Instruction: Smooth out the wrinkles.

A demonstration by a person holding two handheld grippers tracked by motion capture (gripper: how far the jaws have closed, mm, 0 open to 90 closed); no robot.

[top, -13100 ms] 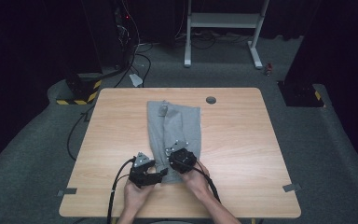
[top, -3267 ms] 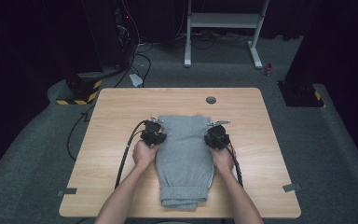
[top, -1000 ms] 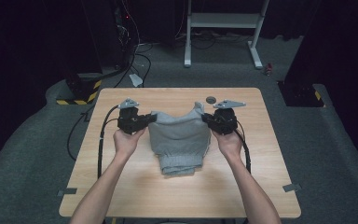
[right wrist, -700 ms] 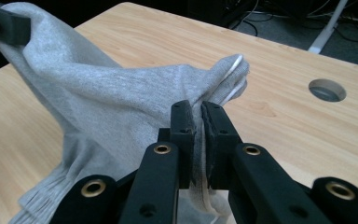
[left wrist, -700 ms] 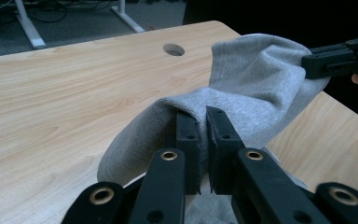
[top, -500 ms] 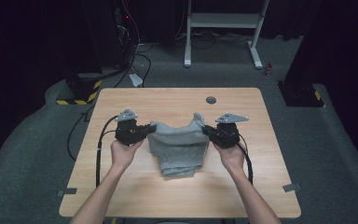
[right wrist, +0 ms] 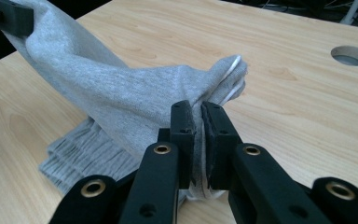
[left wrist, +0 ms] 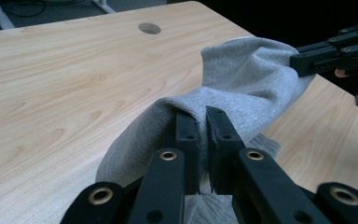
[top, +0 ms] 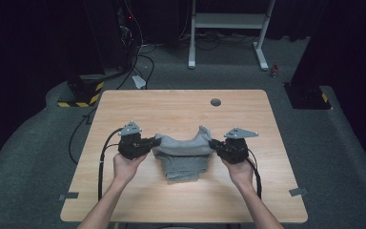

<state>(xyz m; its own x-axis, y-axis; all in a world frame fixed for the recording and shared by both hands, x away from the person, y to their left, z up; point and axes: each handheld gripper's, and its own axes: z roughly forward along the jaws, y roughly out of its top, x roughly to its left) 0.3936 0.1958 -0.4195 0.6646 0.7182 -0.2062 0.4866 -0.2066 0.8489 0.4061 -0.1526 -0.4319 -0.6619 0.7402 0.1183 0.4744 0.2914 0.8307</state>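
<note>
A grey knit garment [top: 183,152] lies folded on the wooden table [top: 181,107], its far edge lifted and stretched between both grippers. My left gripper [top: 153,142] is shut on the garment's left corner; in the left gripper view the grey cloth [left wrist: 242,84] is pinched between the black jaws of that gripper [left wrist: 204,135]. My right gripper [top: 214,144] is shut on the right corner; in the right gripper view the cloth [right wrist: 121,98] runs from my gripper [right wrist: 198,126] toward the other one. The ribbed hem [right wrist: 84,149] rests on the table.
A round cable hole [top: 215,102] sits in the table near its far edge. Bare tabletop surrounds the garment. Past the table, the dark floor holds cables, a white stand frame [top: 228,21] and black-yellow striped bases [top: 78,98].
Both grippers have carried the garment's lifted edge toward the person and a little lower. The fold has drawn closer over the lower part of the garment.
</note>
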